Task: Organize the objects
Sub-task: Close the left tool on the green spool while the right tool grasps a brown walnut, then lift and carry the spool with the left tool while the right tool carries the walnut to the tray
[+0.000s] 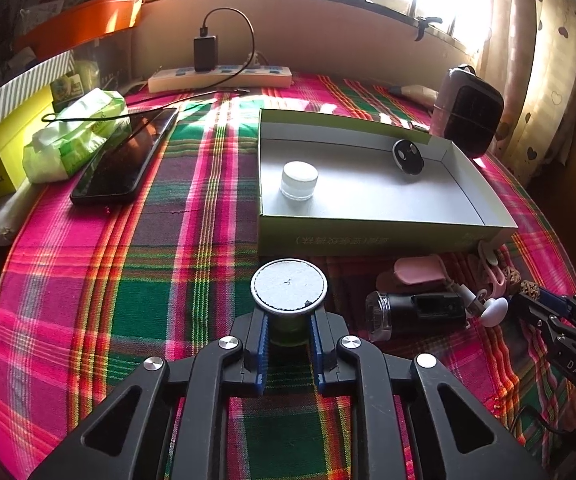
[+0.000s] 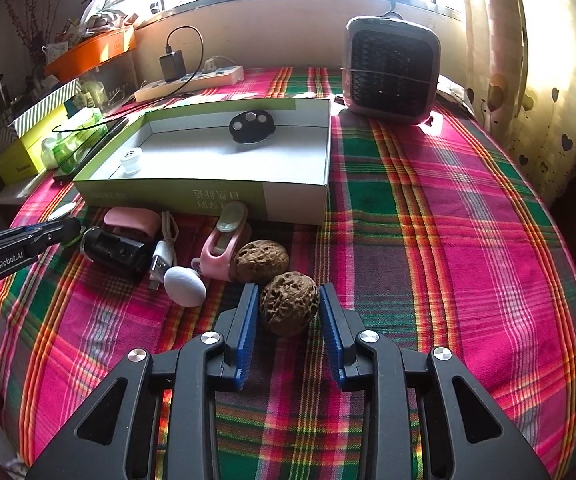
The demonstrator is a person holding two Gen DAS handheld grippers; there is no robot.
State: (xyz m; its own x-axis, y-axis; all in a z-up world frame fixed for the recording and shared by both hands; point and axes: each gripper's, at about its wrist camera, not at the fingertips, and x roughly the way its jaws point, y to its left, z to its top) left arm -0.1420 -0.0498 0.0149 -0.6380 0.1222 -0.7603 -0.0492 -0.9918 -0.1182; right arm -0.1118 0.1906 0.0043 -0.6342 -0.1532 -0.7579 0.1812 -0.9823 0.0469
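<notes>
My left gripper (image 1: 288, 330) is shut on a small green jar with a silver lid (image 1: 289, 285), held just in front of the open cardboard box (image 1: 368, 236). The box holds a small white-lidded jar (image 1: 298, 179) and a black round disc (image 1: 408, 156). My right gripper (image 2: 288, 312) is open, its blue pads on either side of a walnut (image 2: 289, 303) on the plaid cloth, with small gaps showing. A second walnut (image 2: 262, 261) lies just behind. The left gripper also shows in the right wrist view (image 2: 54, 232).
Beside the box front lie a pink clip (image 2: 224, 246), a white knob (image 2: 184, 286), a black gadget (image 2: 118, 252), a USB cable (image 2: 164, 258) and a pink case (image 2: 132, 218). A small heater (image 2: 390, 70), a power strip (image 1: 220, 76), a phone (image 1: 126, 158) and tissues (image 1: 76, 134) surround them.
</notes>
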